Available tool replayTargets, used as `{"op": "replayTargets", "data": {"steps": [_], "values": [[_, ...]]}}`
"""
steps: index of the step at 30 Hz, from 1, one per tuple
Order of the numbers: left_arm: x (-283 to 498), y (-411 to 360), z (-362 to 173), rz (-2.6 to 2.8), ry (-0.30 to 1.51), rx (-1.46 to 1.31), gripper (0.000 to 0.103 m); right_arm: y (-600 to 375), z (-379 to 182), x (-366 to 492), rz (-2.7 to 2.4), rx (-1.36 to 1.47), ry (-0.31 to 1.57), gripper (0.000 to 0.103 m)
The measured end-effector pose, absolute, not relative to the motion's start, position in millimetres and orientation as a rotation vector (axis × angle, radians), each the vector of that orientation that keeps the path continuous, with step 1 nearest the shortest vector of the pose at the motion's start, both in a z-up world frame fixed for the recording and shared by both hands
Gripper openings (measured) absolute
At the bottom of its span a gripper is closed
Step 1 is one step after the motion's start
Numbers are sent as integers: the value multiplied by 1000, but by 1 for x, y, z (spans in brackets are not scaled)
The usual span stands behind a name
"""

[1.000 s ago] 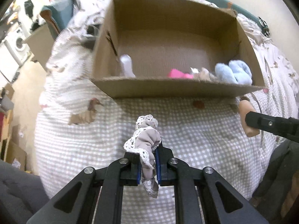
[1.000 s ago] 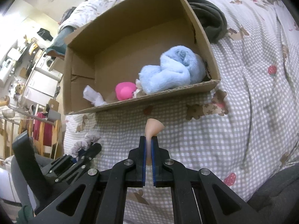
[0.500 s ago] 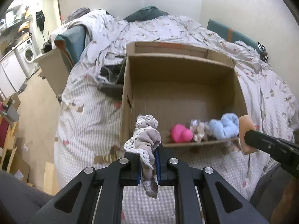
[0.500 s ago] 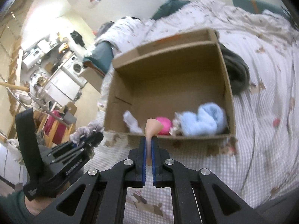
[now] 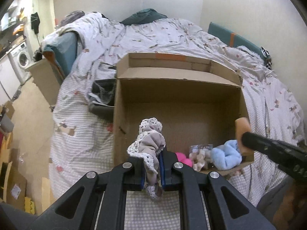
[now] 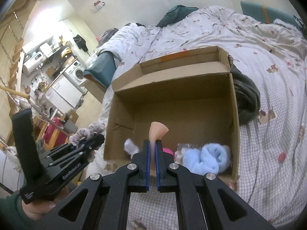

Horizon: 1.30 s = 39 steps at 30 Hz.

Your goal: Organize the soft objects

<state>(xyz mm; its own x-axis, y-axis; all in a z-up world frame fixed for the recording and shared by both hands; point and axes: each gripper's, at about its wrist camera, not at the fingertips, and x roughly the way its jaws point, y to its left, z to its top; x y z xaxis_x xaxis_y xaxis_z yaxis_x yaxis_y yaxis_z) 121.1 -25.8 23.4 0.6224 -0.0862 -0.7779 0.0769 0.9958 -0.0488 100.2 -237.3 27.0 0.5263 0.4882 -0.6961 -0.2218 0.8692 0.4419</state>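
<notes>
An open cardboard box (image 5: 178, 94) (image 6: 172, 95) lies on the bed. Inside near its front wall are a light blue fluffy cloth (image 5: 226, 156) (image 6: 207, 158), a pink soft piece (image 5: 183, 158) (image 6: 167, 150), a small beige plush (image 5: 200, 155) and a white sock (image 6: 130, 147). My left gripper (image 5: 152, 167) (image 6: 84, 140) is shut on a grey lace-edged scrunchie (image 5: 149, 143) (image 6: 87, 132), held above the box's front left. My right gripper (image 6: 152, 158) is shut on a peach-coloured sponge (image 6: 157, 131) (image 5: 242, 130), held above the box's front edge.
The bed has a patterned quilt (image 5: 172, 36) and gingham sheet (image 6: 268, 153). Dark grey clothing lies beside the box (image 5: 102, 101) (image 6: 247, 99). A teal pillow (image 5: 67, 46) sits at the left. The floor, a washing machine (image 5: 21, 59) and kitchen clutter are at the left.
Both grippers have risen and tilted up, holding their items. The view now looks down into the box from higher, with more of the bed and room showing.
</notes>
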Motion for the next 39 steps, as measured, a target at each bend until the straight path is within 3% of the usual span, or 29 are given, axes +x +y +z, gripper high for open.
{"op": "replayTargets", "data": {"steps": [9,24,27,29,31,32,35,36,37,39], "values": [[136,-33,-21,-142,951,-54,11,-227,-31,113,318,229,1060,6],[136,-50,-41,-151,952,23,13,-221,-39,119,322,213,1068,7],[136,-47,-41,-145,960,2,17,-223,-38,118,322,224,1055,7],[136,-46,-39,-132,953,-1,29,-226,-36,117,313,220,1043,11],[133,-45,-35,-94,929,20,66,-225,-34,115,300,205,1030,18],[131,-44,-33,-82,909,23,72,-226,-34,115,297,205,1026,20],[128,-41,-25,-82,873,10,74,-230,-31,115,290,228,1011,38],[128,-40,-24,-85,875,4,74,-232,-28,115,286,236,1000,58],[127,-39,-23,-88,877,0,74,-235,-25,114,285,252,981,72],[127,-37,-20,-113,889,-13,74,-239,-19,112,285,275,947,73]]}}
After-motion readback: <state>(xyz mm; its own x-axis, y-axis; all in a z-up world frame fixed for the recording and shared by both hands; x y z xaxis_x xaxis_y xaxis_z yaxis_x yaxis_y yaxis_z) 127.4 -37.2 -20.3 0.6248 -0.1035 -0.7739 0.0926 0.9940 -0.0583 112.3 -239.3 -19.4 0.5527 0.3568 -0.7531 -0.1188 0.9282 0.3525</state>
